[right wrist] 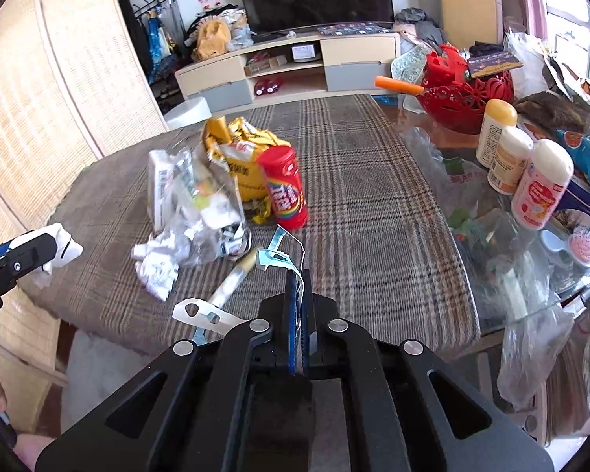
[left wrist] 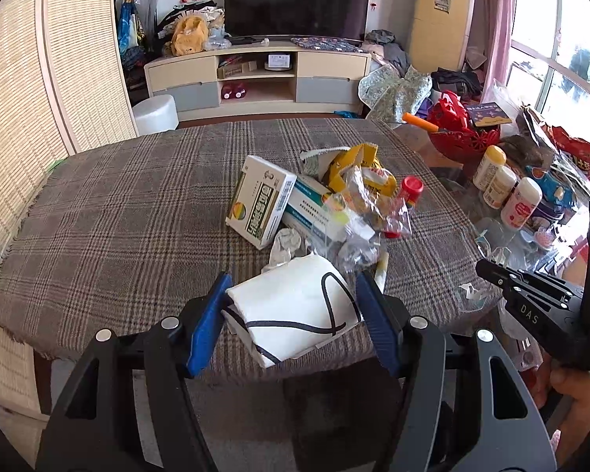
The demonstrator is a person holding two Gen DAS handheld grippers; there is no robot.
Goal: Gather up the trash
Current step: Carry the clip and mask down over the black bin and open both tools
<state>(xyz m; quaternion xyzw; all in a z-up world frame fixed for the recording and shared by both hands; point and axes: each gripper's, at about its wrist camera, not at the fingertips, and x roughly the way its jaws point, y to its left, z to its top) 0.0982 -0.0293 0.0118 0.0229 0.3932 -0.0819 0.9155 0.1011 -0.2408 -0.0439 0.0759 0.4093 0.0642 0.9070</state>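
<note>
**A:** What is each tool doing?

**B:** The left tool (left wrist: 291,306) has its blue pads spread fairly wide and pressed against both sides of a white folded paper packet with black line markings (left wrist: 295,306), at the near edge of the plaid-cloth-covered worktop (left wrist: 118,196). The right tool (right wrist: 297,287) is nearly closed, pinching a thin strip of pale blue-and-white torn plastic film (right wrist: 283,251).

**B:** The rest of the trash sits mid-worktop: a yellow crinkled snack bag (right wrist: 244,149), a red cylindrical candy tube (right wrist: 285,188), a green-and-white cardboard medicine box (left wrist: 259,204), crumpled white tissue (right wrist: 157,263) and clear wrappers.

**A:** What might go wrong?

**B:** I think the packet is soft and could buckle or slide out, since the grip is only on its edges. The film is flimsy and may tear or slip free. The red tube stands upright just beside the pile, so a careless sweep could knock it rolling toward the white plastic bottles (right wrist: 539,181) on the glass.
</note>
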